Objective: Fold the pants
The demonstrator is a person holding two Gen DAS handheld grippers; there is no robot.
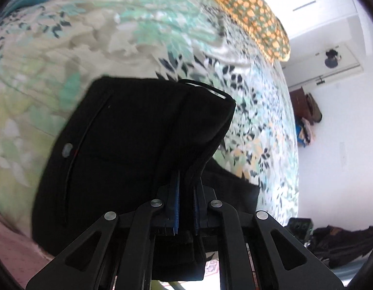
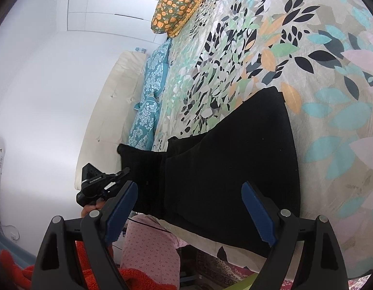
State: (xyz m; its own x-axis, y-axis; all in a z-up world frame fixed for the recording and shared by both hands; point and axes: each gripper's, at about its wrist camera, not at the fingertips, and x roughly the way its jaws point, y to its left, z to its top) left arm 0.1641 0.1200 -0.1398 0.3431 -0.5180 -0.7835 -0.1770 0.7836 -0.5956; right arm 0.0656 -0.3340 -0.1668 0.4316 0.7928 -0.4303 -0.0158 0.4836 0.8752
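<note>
Two tongs work here: the left tongs pinch the waistband of the black fabric pants on the leaf-patterned bed cover; the right tongs, spread wide and empty, hover above the cloth, whose length runs away toward the far hem.

A home bedroom — leaf-print bedspread, orange-print pillow, padded headboard.

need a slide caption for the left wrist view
Left gripper clamped on a fold of the black pants, lifting it above the leaf-print bedspread.
</note>
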